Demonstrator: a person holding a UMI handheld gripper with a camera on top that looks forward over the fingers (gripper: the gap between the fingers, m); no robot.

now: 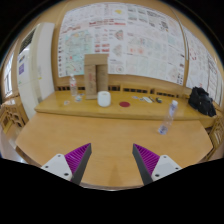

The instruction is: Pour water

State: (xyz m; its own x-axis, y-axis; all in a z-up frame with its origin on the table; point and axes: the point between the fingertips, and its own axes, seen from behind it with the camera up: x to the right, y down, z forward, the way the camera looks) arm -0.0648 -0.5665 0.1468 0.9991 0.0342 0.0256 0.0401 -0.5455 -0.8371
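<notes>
The clear plastic water bottle (169,116) stands, a bit tilted in this wide view, on the light wooden worktop (110,140), far and to the right of the gripper (111,159), well apart from it. Contents can't be made out; it looks see-through w/ a pale cap area.

Far left-centre, near the back ledge, sits a small white cup-like container (104,98), likely the thing to pour into, though that's a guess. Whether anything is in it: can't tell. Just beside it on the left stands a second slim clear bottle (74,88), and behind it a tall brown cardboard box (96,74). A small red item (125,103) lies right of the cup. A black bag (201,100) rests at far right. Wall behind is covered w/ printed posters (120,40).

Jaws: wide apart, nothing between the purple pads (74,158), holding nothing.

Step, as I judge it: approach, pre-grasp. Nothing picked up yet, so the task is barely begun. Next move calls for swinging right and forward to bring the bottle's body between the pads, mid-height, then closing firmly. Risk: a light bottle could tip if nudged on one side first.
</notes>
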